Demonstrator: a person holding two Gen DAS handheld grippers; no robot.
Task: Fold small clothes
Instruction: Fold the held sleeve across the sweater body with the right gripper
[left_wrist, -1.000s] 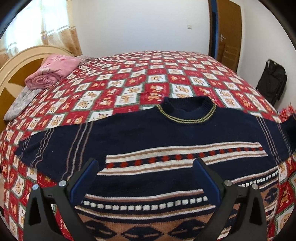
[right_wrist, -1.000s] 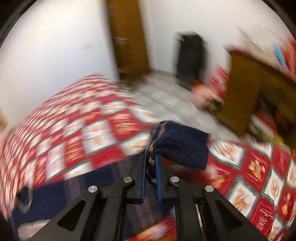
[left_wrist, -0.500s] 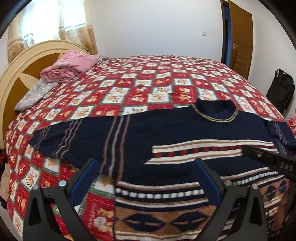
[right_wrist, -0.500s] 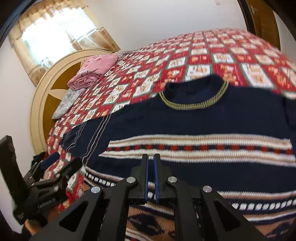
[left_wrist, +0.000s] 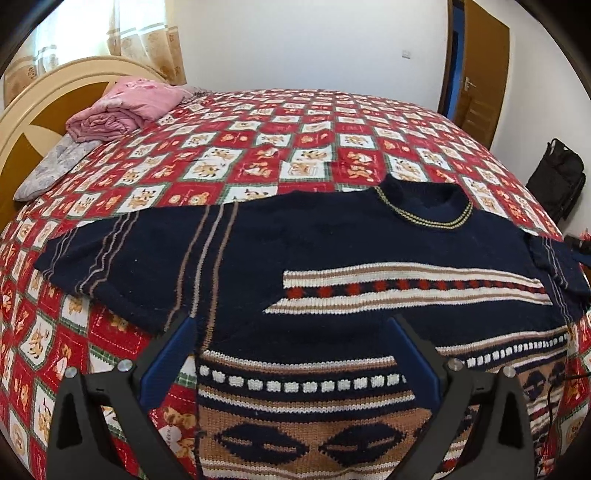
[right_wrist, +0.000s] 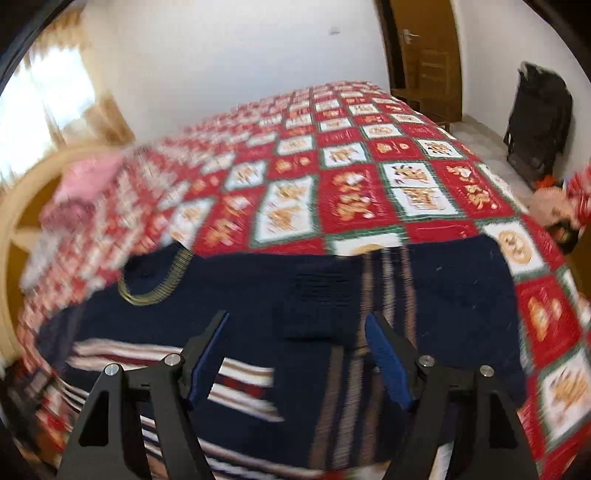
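Left wrist view shows the sweater's (left_wrist: 332, 240) spread sleeve under wide-spread left tongs (left_wrist: 291, 354); right wrist view shows right tongs (right_wrist: 297, 345) opening, empty, over its other folded-in sleeve.

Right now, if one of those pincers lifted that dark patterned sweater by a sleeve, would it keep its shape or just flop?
The sweater would probably flop: it lies limp, following the bed's curve. Its thick knit suggests some weight, so the rest would likely drag behind.

White walls (left_wrist: 295, 40), a wooden door (left_wrist: 480, 66), a curtained window (left_wrist: 74, 33) and a quilted bed (left_wrist: 314, 122).
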